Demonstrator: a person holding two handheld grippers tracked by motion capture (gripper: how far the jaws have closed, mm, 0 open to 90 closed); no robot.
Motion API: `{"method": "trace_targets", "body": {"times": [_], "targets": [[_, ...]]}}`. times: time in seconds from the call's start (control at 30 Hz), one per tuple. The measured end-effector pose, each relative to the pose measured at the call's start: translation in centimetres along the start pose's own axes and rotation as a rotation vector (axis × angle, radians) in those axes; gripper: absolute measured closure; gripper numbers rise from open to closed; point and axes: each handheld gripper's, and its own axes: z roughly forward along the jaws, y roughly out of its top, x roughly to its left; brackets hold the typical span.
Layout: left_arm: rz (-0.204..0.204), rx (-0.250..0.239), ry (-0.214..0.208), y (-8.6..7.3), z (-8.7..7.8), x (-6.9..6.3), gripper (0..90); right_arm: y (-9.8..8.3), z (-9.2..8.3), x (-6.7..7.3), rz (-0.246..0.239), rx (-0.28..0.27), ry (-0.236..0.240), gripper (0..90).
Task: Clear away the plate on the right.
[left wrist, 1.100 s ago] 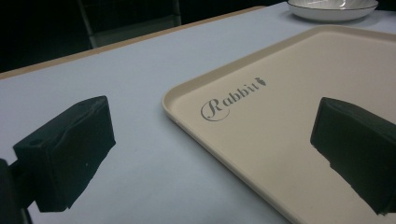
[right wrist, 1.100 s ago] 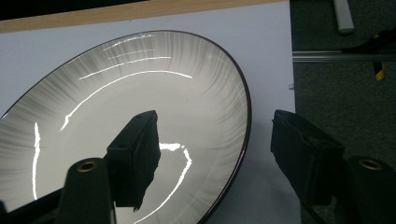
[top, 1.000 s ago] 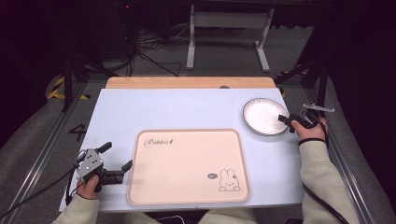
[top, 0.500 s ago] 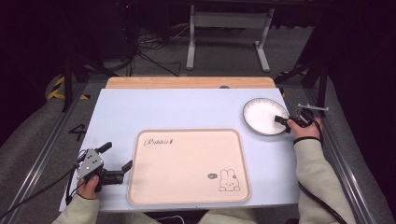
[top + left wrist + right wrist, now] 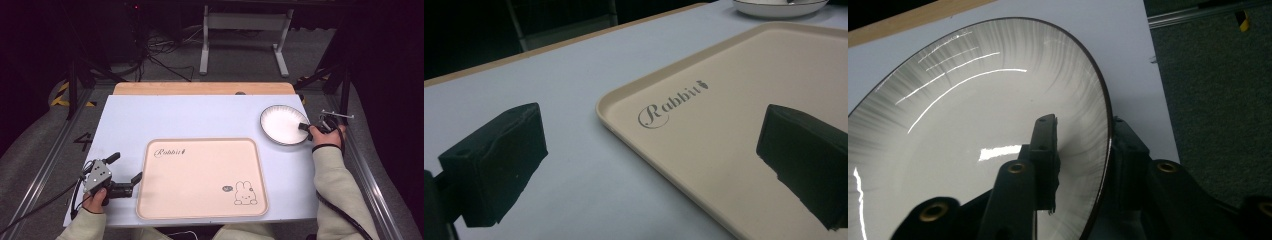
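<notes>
A white plate (image 5: 282, 125) with a dark rim sits at the table's far right; in the right gripper view the plate (image 5: 973, 125) is close up. My right gripper (image 5: 305, 127) straddles its near-right rim: one jaw lies on the inner wall and the other sits under the outer edge (image 5: 1082, 125). The jaws have just been closing, and the pads now press on the rim. My left gripper (image 5: 125, 167) rests at the front left, open with nothing between its jaws (image 5: 649, 150). One jaw hangs over the left edge of the beige tray (image 5: 150, 200).
The beige tray (image 5: 724, 100), printed with "Rabbit" and a bunny, lies bare at the table's front middle. The light table top (image 5: 190, 120) ends in a wooden strip (image 5: 200, 88) at the back. Metal rails run along both sides, and cables lie on the floor behind.
The right gripper's jaws have drawn together on the plate's rim. Neither hand has shifted, and the plate and tray lie where they were.
</notes>
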Motion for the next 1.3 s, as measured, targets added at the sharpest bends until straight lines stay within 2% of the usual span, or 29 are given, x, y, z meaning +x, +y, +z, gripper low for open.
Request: {"method": "trace_targets", "body": {"times": [0.07,0.13,0.23,0.37,0.5,0.73,0.8,0.9,1.0,1.1,1.3], "targets": [[0.000,0.000,0.000,0.0,0.0,0.0,0.3,0.0,0.0,-0.2,0.045,-0.011,0.009,75.2],[0.000,0.000,-0.001,0.0,0.0,0.0,0.3,0.0,-0.2,-0.1,0.063,-0.013,0.002,76.3],[0.000,-0.001,0.000,0.0,0.0,0.0,0.3,-0.1,-0.3,0.2,0.073,-0.013,-0.019,77.1],[0.002,-0.001,0.001,0.0,0.0,0.0,0.3,-0.2,-0.6,0.1,0.094,-0.029,-0.006,79.6],[0.002,-0.001,0.001,0.0,0.0,0.0,0.3,-0.1,-1.1,0.3,0.085,-0.042,0.001,81.3],[0.002,-0.003,0.000,0.0,0.0,-0.1,0.3,0.3,-1.7,1.0,0.061,-0.056,-0.015,83.2],[0.003,-0.003,0.000,0.0,0.0,-0.1,0.3,0.4,-2.0,1.1,0.063,-0.065,-0.009,83.8],[0.003,-0.002,0.001,0.0,0.0,-0.1,0.3,0.5,-2.2,1.4,0.034,-0.083,-0.010,84.3],[0.004,-0.002,0.001,0.0,0.0,-0.1,0.3,0.6,-2.5,1.6,0.042,-0.094,-0.002,85.0],[0.003,-0.004,0.001,0.0,0.0,-0.1,0.3,0.9,-2.9,2.1,0.030,-0.118,0.008,85.7],[0.011,-0.002,-0.001,0.0,0.0,0.0,0.3,1.4,-3.2,2.5,-0.009,-0.102,0.003,85.7]]}}
